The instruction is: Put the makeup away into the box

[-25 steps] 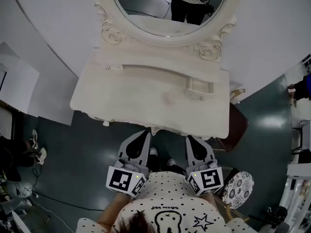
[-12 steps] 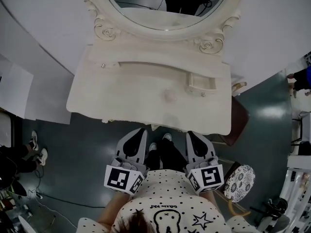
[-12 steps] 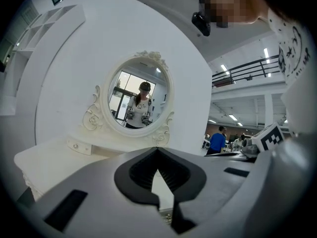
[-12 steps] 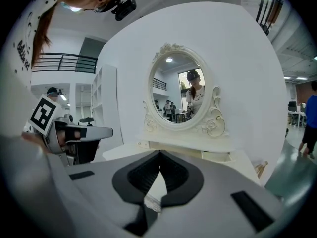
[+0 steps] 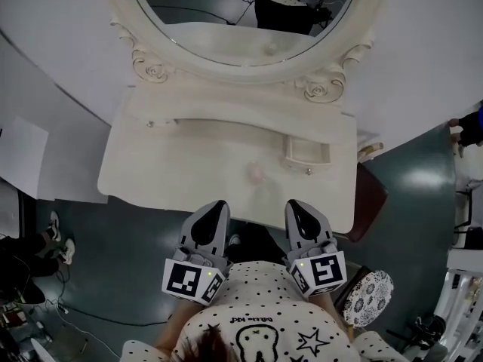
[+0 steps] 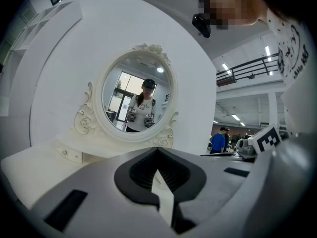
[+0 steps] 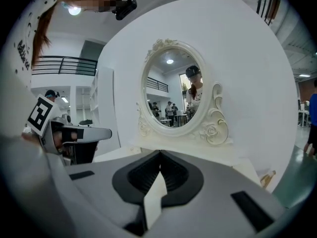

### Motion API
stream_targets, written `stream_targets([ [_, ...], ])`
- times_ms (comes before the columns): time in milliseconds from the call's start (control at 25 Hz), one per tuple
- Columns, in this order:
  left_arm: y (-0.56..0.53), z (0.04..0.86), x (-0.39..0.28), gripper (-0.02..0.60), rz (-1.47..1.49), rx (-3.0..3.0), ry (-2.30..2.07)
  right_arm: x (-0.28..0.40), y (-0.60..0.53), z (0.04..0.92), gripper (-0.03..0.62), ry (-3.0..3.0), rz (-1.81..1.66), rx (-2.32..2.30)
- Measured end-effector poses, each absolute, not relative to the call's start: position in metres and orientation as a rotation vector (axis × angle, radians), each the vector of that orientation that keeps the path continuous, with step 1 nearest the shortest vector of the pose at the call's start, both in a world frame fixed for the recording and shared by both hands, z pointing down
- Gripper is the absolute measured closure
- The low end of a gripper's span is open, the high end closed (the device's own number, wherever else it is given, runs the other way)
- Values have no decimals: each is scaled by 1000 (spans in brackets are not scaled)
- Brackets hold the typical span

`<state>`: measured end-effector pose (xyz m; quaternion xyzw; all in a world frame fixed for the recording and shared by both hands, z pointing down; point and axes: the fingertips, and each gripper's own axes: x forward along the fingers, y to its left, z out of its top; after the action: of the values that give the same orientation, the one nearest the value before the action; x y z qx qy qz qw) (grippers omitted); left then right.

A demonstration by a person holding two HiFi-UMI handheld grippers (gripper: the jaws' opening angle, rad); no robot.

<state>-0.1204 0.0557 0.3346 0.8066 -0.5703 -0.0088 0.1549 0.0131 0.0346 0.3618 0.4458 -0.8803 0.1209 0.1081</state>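
Observation:
A cream dressing table with an oval mirror stands in front of me in the head view. A small pale pink round item lies on its top, right of the middle. A small open box-like drawer sits at the back right of the top. My left gripper and right gripper point side by side at the table's front edge, both shut and empty. The left gripper faces the mirror in its own view, and the right gripper faces it too.
A dark red stool stands by the table's right corner, and a patterned round cushion lies near my right side. White panels and a pair of shoes are on the floor at the left. A curved white wall backs the table.
Both grippers moved forward together, and their tips now overlap the table's front edge. The table and mirror sit lower and nearer in the head view. Both stayed shut.

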Motion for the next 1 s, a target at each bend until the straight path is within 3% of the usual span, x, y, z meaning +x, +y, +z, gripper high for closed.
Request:
stream_targets([
  [640, -14, 342, -98, 586, -39, 2342, -1560, 40, -21, 366, 586, -2540, 371, 1385],
  [1000, -30, 345, -116, 586, -30, 2341, -1510, 18, -32, 372, 586, -2494, 425, 1414],
])
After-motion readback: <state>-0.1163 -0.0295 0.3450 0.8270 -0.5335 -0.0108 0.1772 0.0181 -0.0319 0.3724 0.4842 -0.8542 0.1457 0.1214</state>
